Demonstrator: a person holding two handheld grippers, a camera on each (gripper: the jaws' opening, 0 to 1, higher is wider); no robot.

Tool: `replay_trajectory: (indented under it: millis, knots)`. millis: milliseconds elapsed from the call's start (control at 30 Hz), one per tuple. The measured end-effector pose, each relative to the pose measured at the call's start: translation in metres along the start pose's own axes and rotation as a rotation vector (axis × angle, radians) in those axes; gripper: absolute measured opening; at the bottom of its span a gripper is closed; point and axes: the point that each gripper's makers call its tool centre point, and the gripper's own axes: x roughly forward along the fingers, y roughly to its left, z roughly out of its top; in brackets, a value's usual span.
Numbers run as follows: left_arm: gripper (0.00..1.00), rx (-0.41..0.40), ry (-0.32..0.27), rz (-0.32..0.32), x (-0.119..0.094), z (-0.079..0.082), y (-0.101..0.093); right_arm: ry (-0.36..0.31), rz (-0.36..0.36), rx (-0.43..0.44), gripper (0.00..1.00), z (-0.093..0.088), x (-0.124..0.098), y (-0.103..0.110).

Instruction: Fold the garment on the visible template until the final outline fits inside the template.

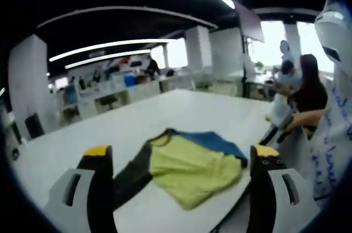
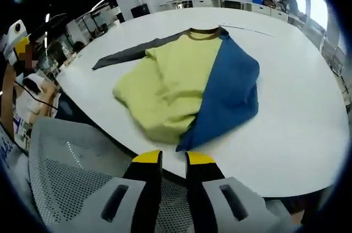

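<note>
Right gripper view: shirt point(image 2: 187, 87) crumpled on table point(image 2: 297, 134); right claw point(image 2: 174, 159) nearly closed, empty, left claw point(image 1: 181, 159) wide; flatten 9 o'clock sleeve point(image 2: 132, 54) first.

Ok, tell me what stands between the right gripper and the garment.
Nothing visible does. The right gripper hangs over the white table's near edge, and only bare tabletop lies between its nearly closed jaws and the garment.
</note>
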Motion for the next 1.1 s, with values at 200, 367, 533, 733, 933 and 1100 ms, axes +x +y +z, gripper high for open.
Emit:
replay_trajectory:
  millis: [200, 367, 533, 733, 933, 1100]
  knots:
    - [1.00, -0.020, -0.010, 0.007, -0.004, -0.003, 0.006, 0.034, 0.008, 0.029, 0.14, -0.009, 0.009, 0.000]
    - [1.00, -0.054, -0.025, -0.003, -0.003, -0.004, 0.007, 0.011, 0.011, 0.064, 0.14, -0.003, 0.016, 0.001]
    - [1.00, -0.052, -0.023, -0.002, -0.002, -0.005, 0.007, 0.000, -0.006, 0.070, 0.12, 0.001, 0.020, -0.003]
    - [0.99, -0.048, -0.014, -0.002, -0.002, -0.007, 0.007, -0.012, -0.019, 0.068, 0.09, 0.003, 0.022, -0.007]
    - [1.00, -0.051, -0.016, 0.008, -0.001, -0.006, 0.008, -0.022, -0.024, 0.049, 0.03, 0.007, 0.019, -0.012]
    - [1.00, -0.073, -0.034, -0.006, 0.003, 0.000, 0.005, -0.033, -0.034, 0.040, 0.02, 0.010, 0.012, -0.017]
